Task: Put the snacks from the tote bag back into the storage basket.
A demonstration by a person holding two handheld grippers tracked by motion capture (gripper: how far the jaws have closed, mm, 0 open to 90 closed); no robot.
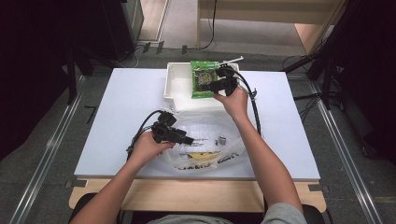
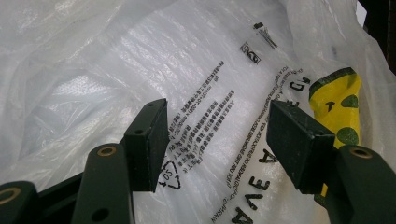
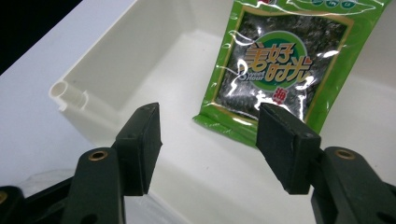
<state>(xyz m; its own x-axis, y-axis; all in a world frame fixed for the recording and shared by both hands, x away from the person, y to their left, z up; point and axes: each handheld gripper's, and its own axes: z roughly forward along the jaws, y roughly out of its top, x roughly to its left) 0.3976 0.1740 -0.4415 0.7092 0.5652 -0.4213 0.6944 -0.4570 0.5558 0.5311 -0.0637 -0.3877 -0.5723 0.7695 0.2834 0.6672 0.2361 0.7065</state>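
On the left side of the white surface, the left hand holds the left tool low over a crumpled clear plastic bag that lies at the near middle of the surface. In the left gripper view that tool has its jaws spread wide with nothing between them, hovering right above the bag, which has black print and a recycling mark on it. There's a yellow packet with green spots inside the bag, just past the right-hand jaw. I can't really tell what the packet is, since the plastic blurs it.

Moving right, a white plastic bin sits at the far middle of the surface, just beyond the bag. A green seaweed snack packet lies in its right part. The right hand holds the right tool over the near edge of the bin, pointing at the packet. In the right gripper view this tool is also spread open and gripping nothing. The packet sits flat on the bin floor just beyond the jaws, its near corner close to the right-hand jaw, though whether they touch isn't clear. A black cable trails from the right tool along the forearm.
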